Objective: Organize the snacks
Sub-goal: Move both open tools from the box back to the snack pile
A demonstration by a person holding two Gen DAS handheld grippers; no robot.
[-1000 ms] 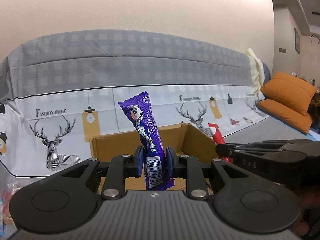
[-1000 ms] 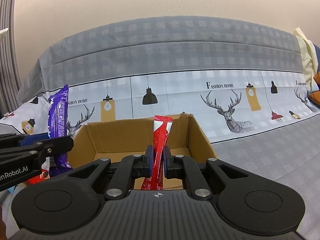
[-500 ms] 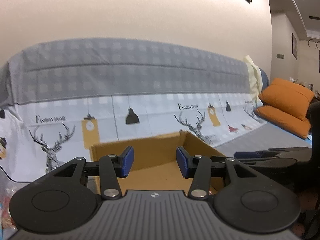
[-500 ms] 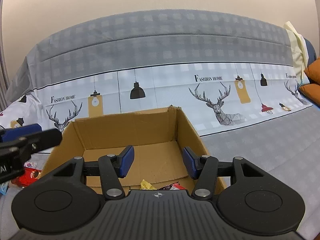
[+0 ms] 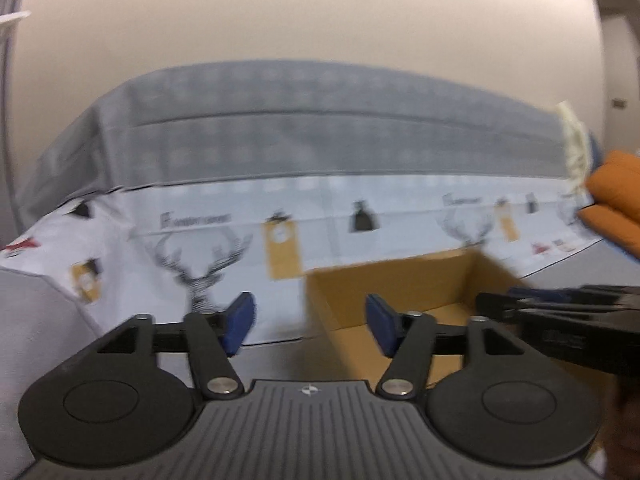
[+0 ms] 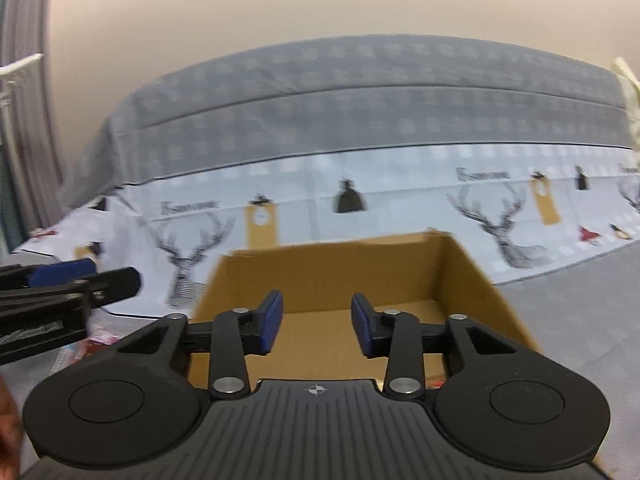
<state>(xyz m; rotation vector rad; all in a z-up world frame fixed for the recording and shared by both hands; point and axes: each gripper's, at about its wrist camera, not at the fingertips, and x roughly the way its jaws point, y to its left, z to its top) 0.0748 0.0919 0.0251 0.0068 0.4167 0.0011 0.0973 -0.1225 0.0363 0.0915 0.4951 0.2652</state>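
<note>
claws first: your left gripper (image 5: 307, 322) has nothing between its blue pads (image 5: 239, 322) and the jaws are spreading wider; your right gripper (image 6: 317, 326) is also released and bare, though its jaws are drawing back in toward each other. neither one carries a snack.

directly ahead of the right gripper sits the cardboard box (image 6: 340, 268), open at the top, its near rim just beyond the fingertips. from the left wrist view the same box lies off to the right of your left claw, with the right gripper reaching over it.

progress, as a judgement: the box floor looks mostly bare brown, with only a hint of coloured wrapper (image 6: 434, 383) at its near edge beside the right gripper's body, so some snacks seem to be in. loose snack packets (image 6: 94, 346) show blurred on the covered sofa seat, left of the box and below the left gripper's arm; those look like what is left. you cannot tell how many.

room to move: the space above the box is open. the box walls stand upright, so lift over the near rim rather than dragging across it. your two grippers are close together on the box's left side; give them separation. the printed sofa cover (image 6: 400, 196) rises behind the box, well back.
</note>
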